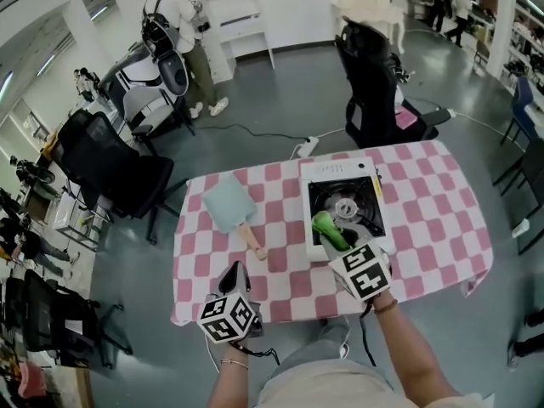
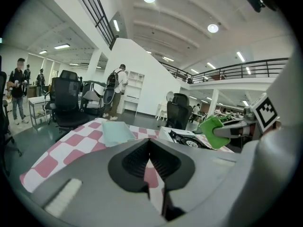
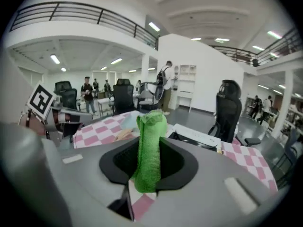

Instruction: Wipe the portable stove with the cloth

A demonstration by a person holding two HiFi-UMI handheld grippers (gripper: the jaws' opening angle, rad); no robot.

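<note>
A white portable stove with a black burner well sits on the checked table, right of centre. My right gripper is shut on a green cloth that hangs over the stove's near left edge. In the right gripper view the green cloth stands pinched between the jaws, with the stove behind it. My left gripper hovers low at the table's near left edge, shut with nothing in it. The left gripper view shows the stove and the held cloth off to the right.
A pale green brush with a wooden handle lies left of the stove. Black office chairs stand behind the table and at the left. A person stands by white shelves far back. A power strip lies on the floor.
</note>
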